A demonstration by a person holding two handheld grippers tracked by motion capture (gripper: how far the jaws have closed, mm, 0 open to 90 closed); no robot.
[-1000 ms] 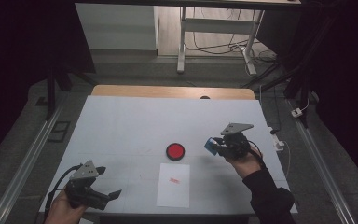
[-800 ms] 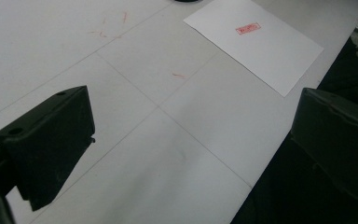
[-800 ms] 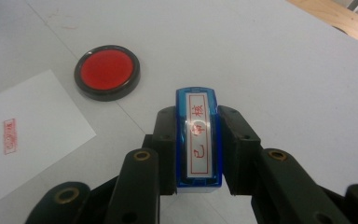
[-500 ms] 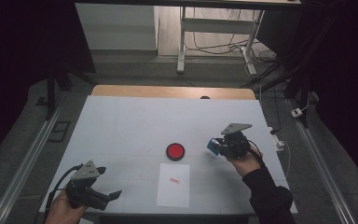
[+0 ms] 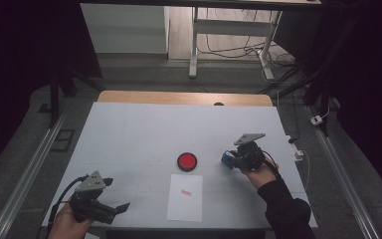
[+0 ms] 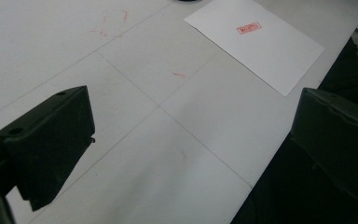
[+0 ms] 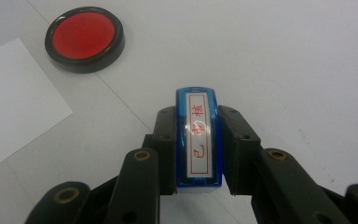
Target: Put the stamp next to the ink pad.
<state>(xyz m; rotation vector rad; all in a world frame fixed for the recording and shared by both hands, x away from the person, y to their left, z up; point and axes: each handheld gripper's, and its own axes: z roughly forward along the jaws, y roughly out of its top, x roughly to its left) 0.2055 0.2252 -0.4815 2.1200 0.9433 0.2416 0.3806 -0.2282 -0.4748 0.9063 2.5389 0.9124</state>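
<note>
Right gripper (image 7: pixel 196 154) clamped, jaws pressed on both long sides of the blue stamp (image 7: pixel 197 140), held right of the red ink pad (image 5: pixel 186 161) and apart from it, just above the bench (image 5: pixel 129 129). Left gripper (image 5: pixel 110 209) idle, jaws wide apart with nothing between, well to the pad's lower left near the bench edge. Paper (image 5: pixel 185 197) just below the pad, already bearing one red mark (image 5: pixel 186 192); judged from that, stamping done, with setting the stamp down likely left.
</note>
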